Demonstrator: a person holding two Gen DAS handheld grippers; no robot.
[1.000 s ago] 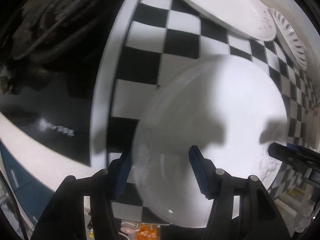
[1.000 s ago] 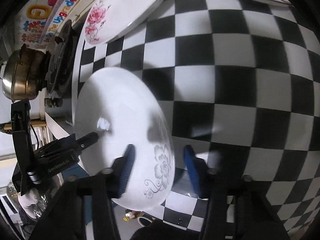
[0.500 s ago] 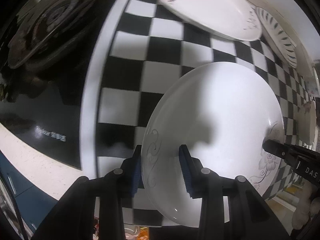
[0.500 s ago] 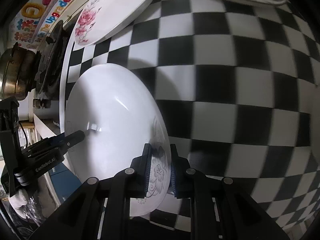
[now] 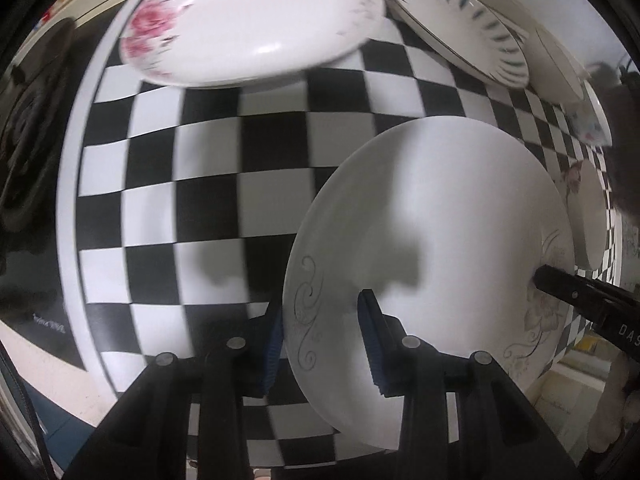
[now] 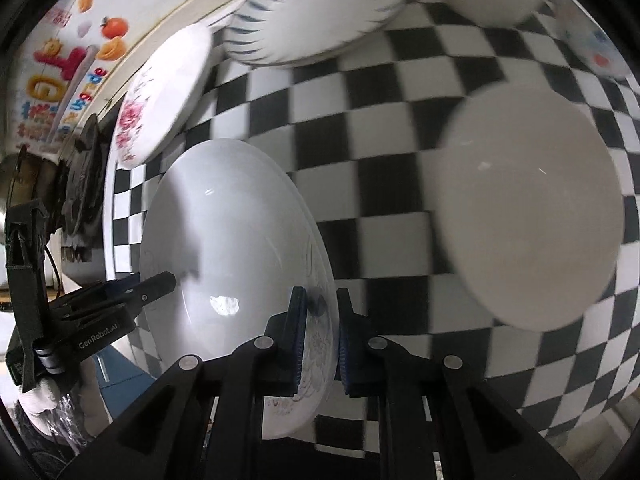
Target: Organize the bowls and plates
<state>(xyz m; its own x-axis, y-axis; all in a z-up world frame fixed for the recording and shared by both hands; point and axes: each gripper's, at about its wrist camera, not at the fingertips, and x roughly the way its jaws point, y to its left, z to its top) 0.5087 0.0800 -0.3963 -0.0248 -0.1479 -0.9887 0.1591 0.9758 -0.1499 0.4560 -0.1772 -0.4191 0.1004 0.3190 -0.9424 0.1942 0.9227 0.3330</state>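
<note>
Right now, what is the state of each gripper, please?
Left gripper: closed on the rim of the white plate.
Right gripper: closed on the opposite rim of the same plate.

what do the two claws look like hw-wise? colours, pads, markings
Both are matte black plastic. The left claw and the right claw each have two fingers faced with ribbed blue pads, plus round silver screw heads on the linkage arms. The left body reads "GenRobot.AI" in white in the right wrist view; the right shows white letters "DAS". A thin dark cable runs beside the left unit.
</note>
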